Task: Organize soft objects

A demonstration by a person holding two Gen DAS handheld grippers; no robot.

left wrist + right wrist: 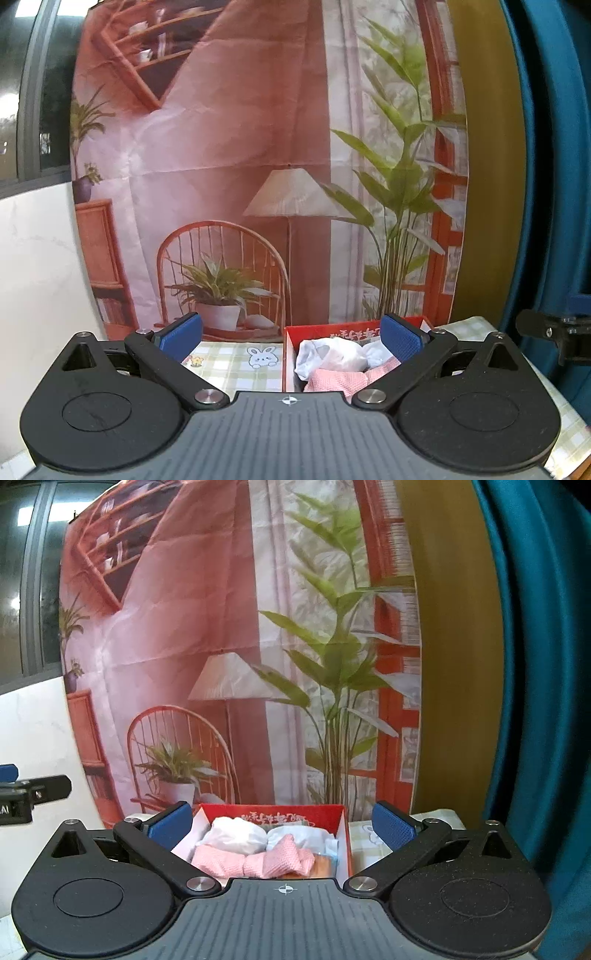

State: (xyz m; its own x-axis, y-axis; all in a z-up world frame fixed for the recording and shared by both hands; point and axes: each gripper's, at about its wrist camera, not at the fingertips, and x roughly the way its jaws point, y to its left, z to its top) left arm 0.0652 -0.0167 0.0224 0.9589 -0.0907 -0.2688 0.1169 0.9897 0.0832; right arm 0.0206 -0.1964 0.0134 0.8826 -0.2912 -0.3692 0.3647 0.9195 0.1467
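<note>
A red cardboard box [271, 809] stands on the table ahead of my right gripper [282, 825], which is open with nothing between its blue pads [391, 829]. Inside the box lie a white bundle [236, 836], a pale blue bundle [301, 836] and a pink knitted cloth [258, 864]. In the left wrist view the same red box [332, 328] sits to the right of centre, holding the white bundle [328, 354] and the pink cloth [340, 380]. My left gripper [291, 341] is open and empty, held above the table.
A green-checked tablecloth [236, 363] with a rabbit print covers the table. A printed backdrop [229, 166] of a room hangs just behind the box. A teal curtain [543, 664] hangs at the right. The other gripper's edge [33, 790] shows at the left.
</note>
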